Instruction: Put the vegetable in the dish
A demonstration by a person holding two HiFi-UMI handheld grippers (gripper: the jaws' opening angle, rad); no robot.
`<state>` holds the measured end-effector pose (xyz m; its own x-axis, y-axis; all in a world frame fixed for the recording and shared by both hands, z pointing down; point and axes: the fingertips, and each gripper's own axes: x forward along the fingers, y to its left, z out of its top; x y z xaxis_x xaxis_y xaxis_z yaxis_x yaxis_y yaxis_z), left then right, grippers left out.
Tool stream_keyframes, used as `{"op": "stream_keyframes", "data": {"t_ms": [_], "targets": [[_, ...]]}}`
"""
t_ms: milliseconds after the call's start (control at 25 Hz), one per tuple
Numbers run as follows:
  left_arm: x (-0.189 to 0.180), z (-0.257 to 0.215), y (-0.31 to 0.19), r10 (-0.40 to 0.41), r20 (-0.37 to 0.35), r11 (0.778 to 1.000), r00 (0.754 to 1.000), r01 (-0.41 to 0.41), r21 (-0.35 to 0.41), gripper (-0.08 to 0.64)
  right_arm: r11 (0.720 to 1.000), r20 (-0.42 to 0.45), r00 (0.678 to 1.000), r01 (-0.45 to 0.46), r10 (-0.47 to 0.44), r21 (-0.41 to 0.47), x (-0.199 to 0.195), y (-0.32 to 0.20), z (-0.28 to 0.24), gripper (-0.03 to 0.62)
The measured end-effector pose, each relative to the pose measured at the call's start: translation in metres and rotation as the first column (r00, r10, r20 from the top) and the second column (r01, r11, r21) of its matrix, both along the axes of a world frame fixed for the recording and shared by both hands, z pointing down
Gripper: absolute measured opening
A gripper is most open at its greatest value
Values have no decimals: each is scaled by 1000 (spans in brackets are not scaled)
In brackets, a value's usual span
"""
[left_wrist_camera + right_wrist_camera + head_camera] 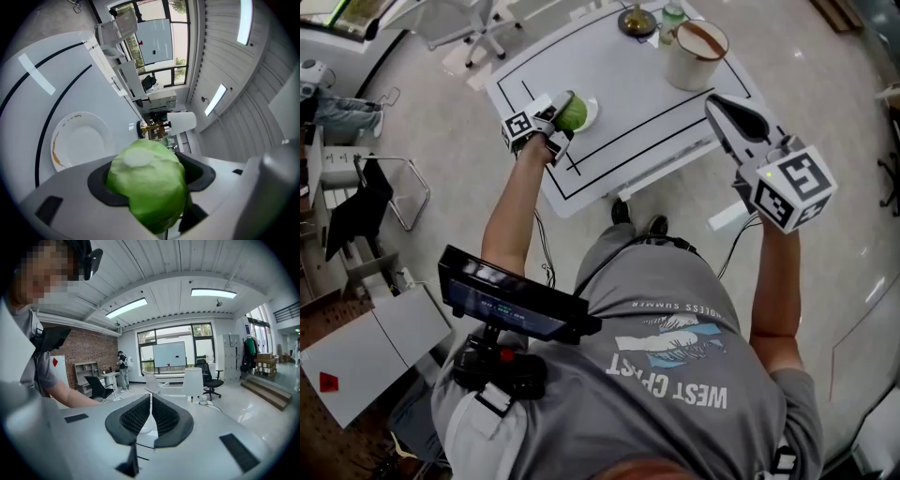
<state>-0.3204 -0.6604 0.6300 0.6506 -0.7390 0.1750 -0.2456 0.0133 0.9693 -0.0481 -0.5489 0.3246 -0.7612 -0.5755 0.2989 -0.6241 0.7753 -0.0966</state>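
A green cabbage [147, 185] sits clamped between the jaws of my left gripper [562, 114]. In the head view the cabbage [573, 114] hangs just over the near-left rim of a small white dish [591, 111] on the white table. The left gripper view shows the dish [79, 140] below and to the left of the cabbage, bare, with a brown smear on its rim. My right gripper [739, 117] is held up off the table's right side, level with the room; its black pads [136, 418] meet with nothing between them.
A white table [628, 75] carries black lines. At its far edge stand a white enamel pot [694, 52], a brass candle holder [637, 19] and a small green bottle [672, 19]. An office chair [478, 28] stands beyond the table's left corner.
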Motion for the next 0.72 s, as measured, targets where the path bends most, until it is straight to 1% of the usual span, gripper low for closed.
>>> {"op": "stream_keyframes", "data": {"t_ms": [120, 240, 320, 440, 560, 640, 720], "targets": [[0, 20, -10, 59, 27, 998, 998, -58, -37, 311, 999, -11, 1000, -22, 22, -24, -7, -4, 9, 10], [4, 35, -19, 125, 58, 990, 990, -121, -70, 311, 998, -28, 998, -49, 48, -44, -10, -8, 15, 9], [8, 44, -22, 172, 71, 982, 983, -165, -91, 311, 996, -36, 997, -67, 66, -54, -12, -10, 18, 9], [15, 55, -24, 249, 76, 964, 965, -240, -114, 311, 994, -48, 995, -89, 86, -67, -16, -11, 24, 9], [19, 67, -24, 323, 103, 941, 941, -308, -140, 311, 992, -57, 994, -98, 93, -75, -22, -14, 28, 9], [19, 75, -24, 374, 150, 922, 915, -350, -162, 311, 991, -64, 993, -102, 97, -81, -26, -14, 30, 9], [19, 81, -23, 423, 196, 902, 884, -393, -178, 311, 990, -72, 992, -108, 102, -87, -30, -15, 32, 9]]}}
